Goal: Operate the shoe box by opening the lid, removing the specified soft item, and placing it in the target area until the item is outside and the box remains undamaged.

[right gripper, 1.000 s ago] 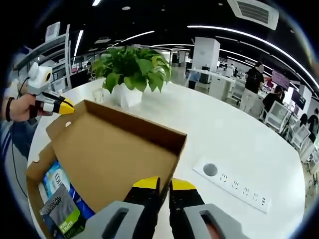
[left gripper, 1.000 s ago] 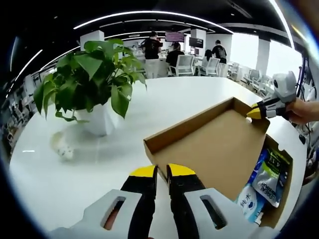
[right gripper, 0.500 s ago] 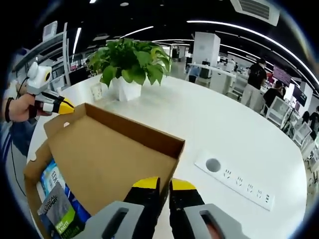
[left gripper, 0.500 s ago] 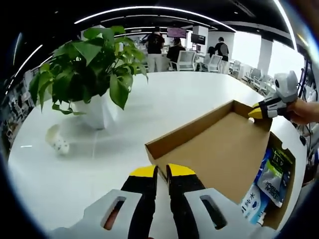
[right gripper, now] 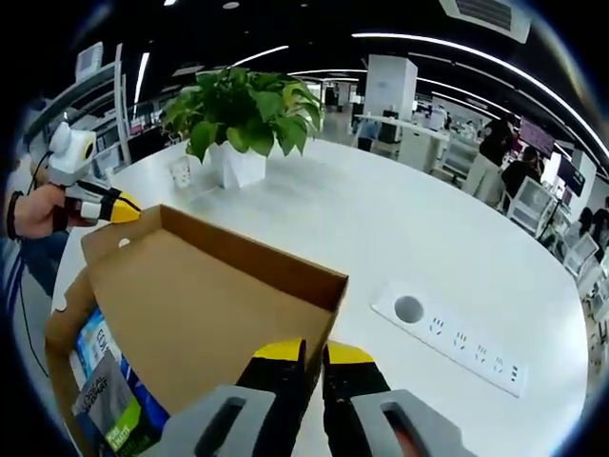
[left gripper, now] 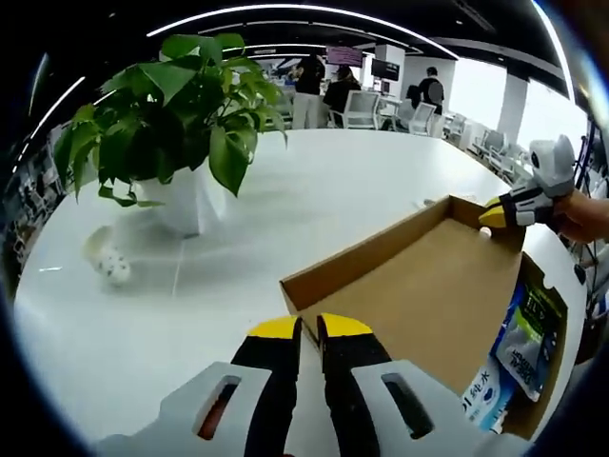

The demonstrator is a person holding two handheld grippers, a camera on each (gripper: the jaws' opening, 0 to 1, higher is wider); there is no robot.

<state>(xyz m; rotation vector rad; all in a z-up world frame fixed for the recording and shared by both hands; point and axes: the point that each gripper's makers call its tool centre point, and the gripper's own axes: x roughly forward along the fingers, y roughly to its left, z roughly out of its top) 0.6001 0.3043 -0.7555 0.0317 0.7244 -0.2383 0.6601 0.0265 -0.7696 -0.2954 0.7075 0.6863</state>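
Your left gripper (left gripper: pixel 309 328) and right gripper (right gripper: pixel 314 354), jaws together, each pinch raised brown corrugated cardboard lid (left gripper: pixel 428 286) at opposite corners. Glossy soft pouches (right gripper: pixel 105 405) lie inside open box, on smooth white round table (right gripper: pixel 457 248).

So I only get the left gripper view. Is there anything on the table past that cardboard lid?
Observer: Yes. The right gripper view has a white socket strip lying flat on the table, just off the lid's near corner.
Operator: And what is the left gripper doing, seen from outside?
Observer: The left gripper has its yellow tips at the lid's far corner, and a person's hand holds it.
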